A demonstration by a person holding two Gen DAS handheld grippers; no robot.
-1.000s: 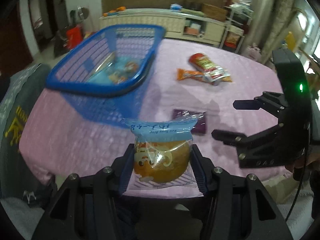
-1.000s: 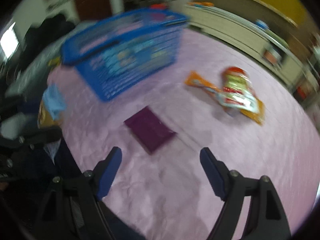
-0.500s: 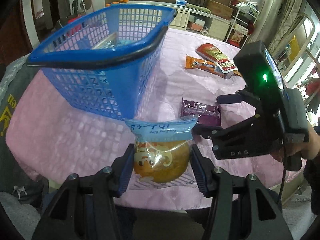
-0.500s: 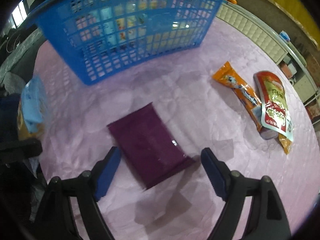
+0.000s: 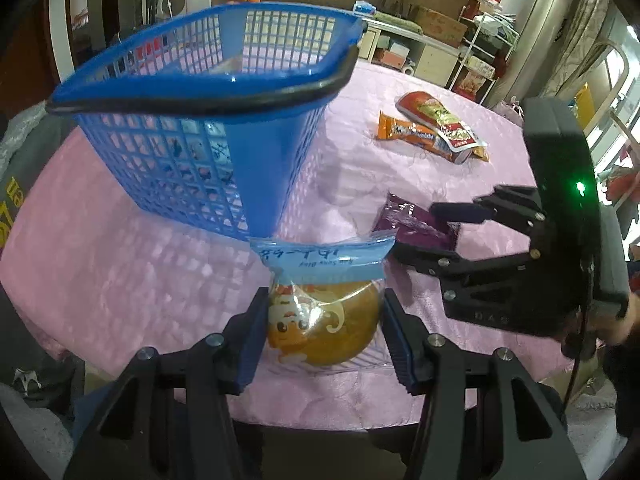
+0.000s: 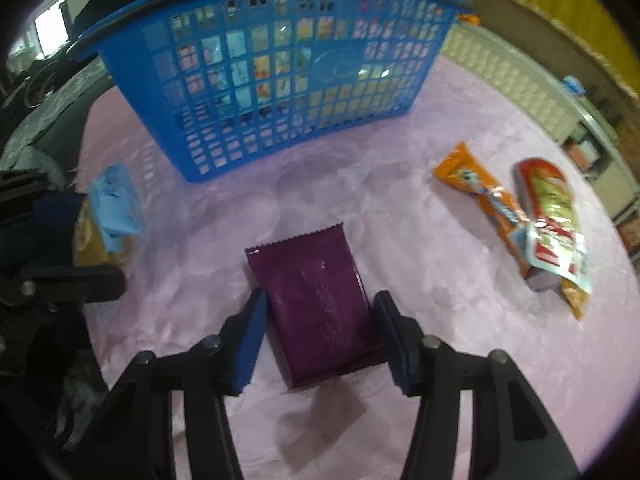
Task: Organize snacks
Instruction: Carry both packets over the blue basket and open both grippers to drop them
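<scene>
Basket [image 5: 256,184] part-filled; my left gripper [image 5: 322,334] jaws clamp the bun pack [image 5: 320,320], right gripper [image 6: 320,332] jaws have just been closing around the purple packet [image 6: 316,300], not clearly pinching, two snacks [image 6: 532,220] left on the surface [image 6: 400,208].

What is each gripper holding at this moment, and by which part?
The left gripper holds the clear-wrapped round golden bun by its two sides. The right gripper has just been closing around the flat purple foil packet; no firm hold shows yet.

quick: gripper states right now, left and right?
Left gripper: shut on the bun packet.
Right gripper: jaws just closing around the purple packet, pads not yet pressing it.
</scene>
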